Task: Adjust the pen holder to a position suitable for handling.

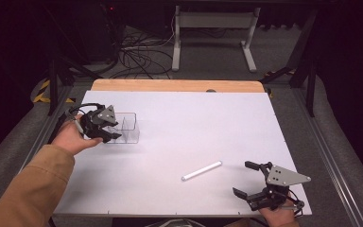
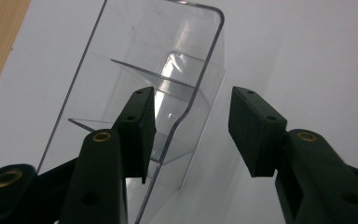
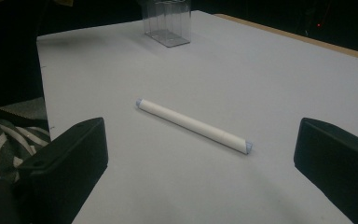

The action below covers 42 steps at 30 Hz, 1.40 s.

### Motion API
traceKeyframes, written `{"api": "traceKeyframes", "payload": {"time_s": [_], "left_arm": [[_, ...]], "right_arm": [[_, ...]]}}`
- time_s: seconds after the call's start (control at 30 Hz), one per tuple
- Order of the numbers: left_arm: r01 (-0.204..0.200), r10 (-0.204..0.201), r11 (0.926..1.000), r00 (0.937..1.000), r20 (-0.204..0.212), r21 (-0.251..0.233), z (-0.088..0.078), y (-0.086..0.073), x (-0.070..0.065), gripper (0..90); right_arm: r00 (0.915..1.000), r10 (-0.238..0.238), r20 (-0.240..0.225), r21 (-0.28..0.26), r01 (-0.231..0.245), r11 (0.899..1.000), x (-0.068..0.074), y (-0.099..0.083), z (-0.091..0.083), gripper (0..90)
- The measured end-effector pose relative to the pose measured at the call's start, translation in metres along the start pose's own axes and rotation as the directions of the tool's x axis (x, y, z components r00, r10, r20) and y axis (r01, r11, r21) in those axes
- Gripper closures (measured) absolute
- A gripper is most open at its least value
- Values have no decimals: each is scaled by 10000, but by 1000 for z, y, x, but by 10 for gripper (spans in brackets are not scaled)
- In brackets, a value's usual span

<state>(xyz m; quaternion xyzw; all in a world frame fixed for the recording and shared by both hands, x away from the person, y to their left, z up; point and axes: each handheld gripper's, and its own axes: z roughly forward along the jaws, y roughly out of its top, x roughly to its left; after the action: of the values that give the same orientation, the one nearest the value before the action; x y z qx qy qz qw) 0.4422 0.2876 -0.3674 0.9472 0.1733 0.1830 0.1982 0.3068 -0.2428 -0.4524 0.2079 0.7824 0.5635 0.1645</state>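
Straddling one wall of the clear divided holder [image 2: 168, 88], the left gripper [image 2: 193, 130] has its jaws apart, one pad inside the box and one outside, so closing would pinch that wall; whether either pad touches the plastic I cannot tell. From above, this gripper [image 1: 108, 127] sits at the left of the frame against the holder [image 1: 127, 126], probably to steady it. At the lower right the right gripper [image 1: 246, 182] is spread wide, holding nothing, aimed at the white tube [image 1: 201, 170] lying flat on the white table [image 1: 208, 123] just beyond it, likely lining up for a pick
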Motion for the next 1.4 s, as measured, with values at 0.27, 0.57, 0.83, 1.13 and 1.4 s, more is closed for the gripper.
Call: {"api": "traceKeyframes", "payload": {"time_s": [0.27,0.57,0.83,1.13,1.4], "left_arm": [[-430,448,9981,9982,-410,432,6,0,-3,593],[-664,697,9917,9972,-267,1101,11,6,1,666],[-894,913,9849,9958,-60,1485,14,11,3,712],[-999,940,9866,9943,512,1290,10,11,4,812],[-915,806,9881,9926,905,1238,9,12,3,883]], "right_arm": [[10000,10,-95,-2,-10,10000,-1,-1,0,33],[9999,-49,-123,-22,49,10000,-1,-1,0,33],[9997,-6,-224,-48,5,10000,0,0,-1,33],[9996,32,-288,29,-31,10000,0,-1,0,33],[9994,26,-352,26,-25,10000,0,-1,1,33]]}}
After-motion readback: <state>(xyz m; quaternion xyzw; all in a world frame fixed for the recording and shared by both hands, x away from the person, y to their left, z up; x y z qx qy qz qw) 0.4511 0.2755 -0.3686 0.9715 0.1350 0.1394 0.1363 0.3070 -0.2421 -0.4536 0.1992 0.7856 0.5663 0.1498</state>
